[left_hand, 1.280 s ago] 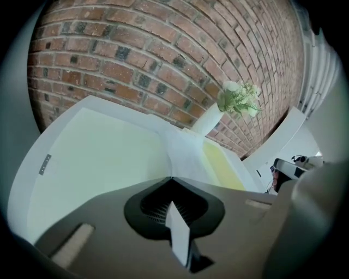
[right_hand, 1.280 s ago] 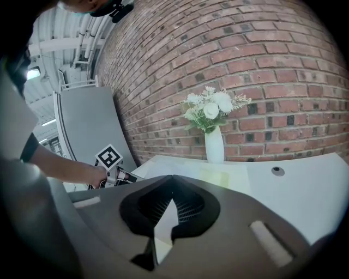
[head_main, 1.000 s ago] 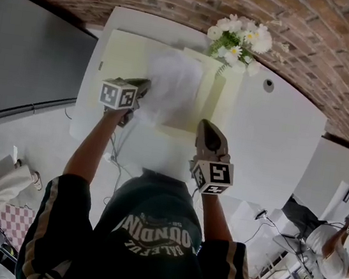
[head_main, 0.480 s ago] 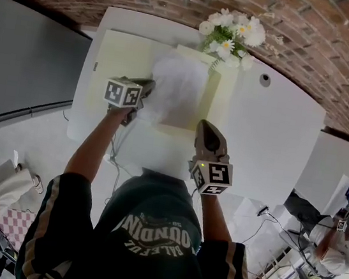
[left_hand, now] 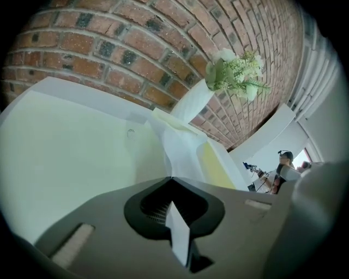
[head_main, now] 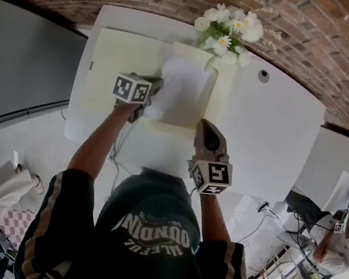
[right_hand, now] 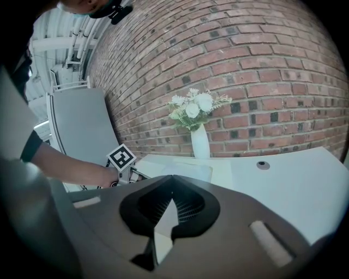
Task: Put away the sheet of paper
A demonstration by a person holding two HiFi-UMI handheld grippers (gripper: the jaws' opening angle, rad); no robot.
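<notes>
Both grippers are clenched: left gripper (left_hand: pixel 172 179) pinching the thin white sheet of paper (head_main: pixel 184 92) near the white flower vase (right_hand: pixel 200 143), right gripper (right_hand: pixel 173 177) empty. Lower it flat into the pale-yellow folder (head_main: pixel 114 63) by that vase.

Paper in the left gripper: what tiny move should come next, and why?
Probably lower the paper flat onto the open folder, since the left gripper is shut on its edge and the sheet curls up above the yellow page.
</notes>
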